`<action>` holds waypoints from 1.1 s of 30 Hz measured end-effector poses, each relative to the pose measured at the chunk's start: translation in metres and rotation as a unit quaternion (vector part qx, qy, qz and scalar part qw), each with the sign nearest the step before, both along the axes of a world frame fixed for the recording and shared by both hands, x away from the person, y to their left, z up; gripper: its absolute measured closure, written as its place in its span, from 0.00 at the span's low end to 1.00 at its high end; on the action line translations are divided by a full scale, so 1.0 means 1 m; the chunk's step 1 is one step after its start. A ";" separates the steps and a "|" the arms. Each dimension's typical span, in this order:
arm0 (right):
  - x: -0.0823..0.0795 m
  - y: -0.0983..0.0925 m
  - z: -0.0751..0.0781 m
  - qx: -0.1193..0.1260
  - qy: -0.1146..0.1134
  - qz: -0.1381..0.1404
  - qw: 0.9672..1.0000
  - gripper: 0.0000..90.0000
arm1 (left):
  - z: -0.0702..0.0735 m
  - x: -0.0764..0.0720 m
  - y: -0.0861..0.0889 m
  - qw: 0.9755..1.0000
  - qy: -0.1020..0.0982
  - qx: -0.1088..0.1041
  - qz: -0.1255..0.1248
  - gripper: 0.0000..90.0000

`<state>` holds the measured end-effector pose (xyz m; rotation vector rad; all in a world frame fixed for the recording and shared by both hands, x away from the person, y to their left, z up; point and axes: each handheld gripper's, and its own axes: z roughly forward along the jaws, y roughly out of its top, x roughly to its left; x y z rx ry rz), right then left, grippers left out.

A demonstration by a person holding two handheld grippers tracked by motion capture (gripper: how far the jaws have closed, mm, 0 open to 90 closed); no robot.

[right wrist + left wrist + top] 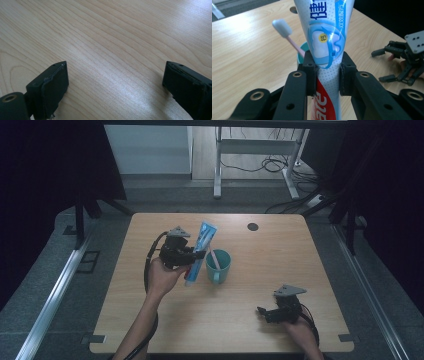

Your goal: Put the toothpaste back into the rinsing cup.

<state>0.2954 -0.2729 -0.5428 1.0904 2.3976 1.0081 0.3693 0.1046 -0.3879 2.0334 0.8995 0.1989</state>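
Note:
My left gripper (192, 254) is shut on a blue, white and red toothpaste tube (201, 251), held tilted above the table just left of a teal cup (218, 266). In the left gripper view both pads press the tube (327, 45) at its middle, with my left gripper (327, 75) squeezing its sides. A pink toothbrush (287, 32) with a white head stands in the cup (300, 53) behind the tube. My right gripper (264, 312) rests low near the table's front right, jaws wide apart; in the right gripper view my right gripper (115, 75) has bare wood between its jaws.
The wooden table (260, 250) has a dark round hole (253, 226) near its far edge. Beyond the far edge are a desk frame and cables on the floor (270, 165). My right gripper (402, 62) shows at the right in the left gripper view.

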 end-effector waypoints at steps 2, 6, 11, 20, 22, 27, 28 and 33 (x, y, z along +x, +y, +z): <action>0.000 0.000 0.000 0.000 0.000 0.000 1.000 0.07 | 0.001 0.001 -0.003 1.000 -0.005 -0.003 0.001 0.81; 0.000 0.000 0.000 0.000 0.000 0.000 1.000 0.07 | 0.005 0.005 -0.010 1.000 -0.015 -0.009 0.003 0.81; 0.000 0.000 0.000 0.000 0.000 0.000 1.000 0.07 | 0.007 0.007 -0.016 1.000 -0.024 -0.010 0.008 0.81; 0.000 0.000 0.000 0.000 0.000 0.000 1.000 0.07 | 0.011 0.013 -0.026 0.999 -0.037 -0.015 0.017 0.81; 0.000 0.000 0.000 0.000 0.000 0.000 1.000 0.07 | 0.011 0.014 -0.027 0.999 -0.039 -0.015 0.017 0.81; 0.000 0.000 0.000 0.000 0.000 0.000 1.000 0.07 | 0.011 0.018 -0.033 0.999 -0.044 -0.013 0.024 0.81; 0.000 0.000 0.000 0.000 0.000 0.000 1.000 0.07 | 0.011 0.018 -0.034 0.999 -0.045 -0.015 0.025 0.81; 0.000 0.000 0.000 0.000 0.000 -0.001 1.000 0.07 | 0.010 0.022 -0.040 0.998 -0.048 -0.019 0.029 0.81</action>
